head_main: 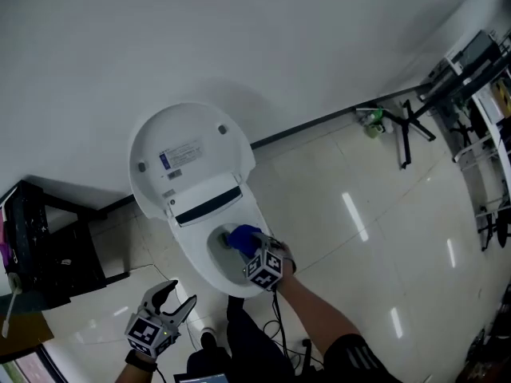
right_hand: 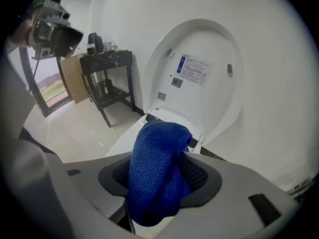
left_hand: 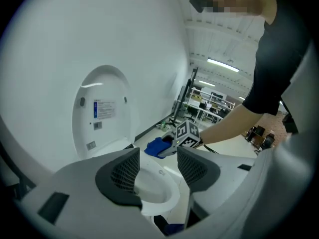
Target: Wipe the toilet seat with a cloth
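A white toilet stands against the wall with its lid (head_main: 188, 154) raised and its seat (head_main: 188, 250) down. My right gripper (head_main: 251, 247) is shut on a bunched blue cloth (head_main: 242, 237) and holds it over the bowl's right rim. In the right gripper view the blue cloth (right_hand: 157, 176) fills the space between the jaws of the right gripper (right_hand: 164, 178), with the lid (right_hand: 202, 78) behind. My left gripper (head_main: 180, 295) hangs open and empty, low and left of the bowl. In the left gripper view the left gripper (left_hand: 157, 168) frames the seat (left_hand: 167, 195) and the cloth (left_hand: 157, 147).
A black side table (head_main: 48, 242) stands left of the toilet, with a cardboard box (head_main: 20, 329) nearer me. A green bottle (head_main: 373, 124) and a black stand (head_main: 411, 126) sit by the wall. Metal racks (head_main: 479, 94) line the right side. The person's legs (head_main: 247, 337) are just before the bowl.
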Demonstrator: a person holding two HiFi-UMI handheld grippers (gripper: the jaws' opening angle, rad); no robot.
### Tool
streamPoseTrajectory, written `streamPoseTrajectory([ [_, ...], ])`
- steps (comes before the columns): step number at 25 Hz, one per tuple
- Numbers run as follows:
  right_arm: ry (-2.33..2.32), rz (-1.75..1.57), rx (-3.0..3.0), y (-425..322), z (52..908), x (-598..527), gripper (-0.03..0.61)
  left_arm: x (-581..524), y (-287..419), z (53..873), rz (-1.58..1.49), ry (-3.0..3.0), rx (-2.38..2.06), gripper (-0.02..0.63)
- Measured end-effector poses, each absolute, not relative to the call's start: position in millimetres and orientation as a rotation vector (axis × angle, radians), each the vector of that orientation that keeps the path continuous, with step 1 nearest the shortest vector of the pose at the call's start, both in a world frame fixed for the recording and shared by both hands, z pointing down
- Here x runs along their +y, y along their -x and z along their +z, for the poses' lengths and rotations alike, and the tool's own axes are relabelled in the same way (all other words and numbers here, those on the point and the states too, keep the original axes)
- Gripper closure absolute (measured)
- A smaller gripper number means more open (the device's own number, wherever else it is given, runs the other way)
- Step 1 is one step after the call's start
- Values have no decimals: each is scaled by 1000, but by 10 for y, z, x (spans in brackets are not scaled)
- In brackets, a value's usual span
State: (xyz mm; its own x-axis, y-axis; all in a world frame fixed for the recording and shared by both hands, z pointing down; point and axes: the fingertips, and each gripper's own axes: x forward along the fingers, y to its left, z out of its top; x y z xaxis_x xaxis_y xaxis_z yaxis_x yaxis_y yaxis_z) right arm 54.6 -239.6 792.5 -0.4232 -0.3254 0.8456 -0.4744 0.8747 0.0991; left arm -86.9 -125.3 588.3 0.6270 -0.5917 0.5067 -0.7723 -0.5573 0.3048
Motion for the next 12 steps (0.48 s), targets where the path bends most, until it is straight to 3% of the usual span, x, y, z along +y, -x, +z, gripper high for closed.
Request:
streamPoseTrajectory([
  [12, -230, -182, -1896, -124, 9801, -3291, 327, -1581, 907, 6671, 511, -2158, -1166, 376],
])
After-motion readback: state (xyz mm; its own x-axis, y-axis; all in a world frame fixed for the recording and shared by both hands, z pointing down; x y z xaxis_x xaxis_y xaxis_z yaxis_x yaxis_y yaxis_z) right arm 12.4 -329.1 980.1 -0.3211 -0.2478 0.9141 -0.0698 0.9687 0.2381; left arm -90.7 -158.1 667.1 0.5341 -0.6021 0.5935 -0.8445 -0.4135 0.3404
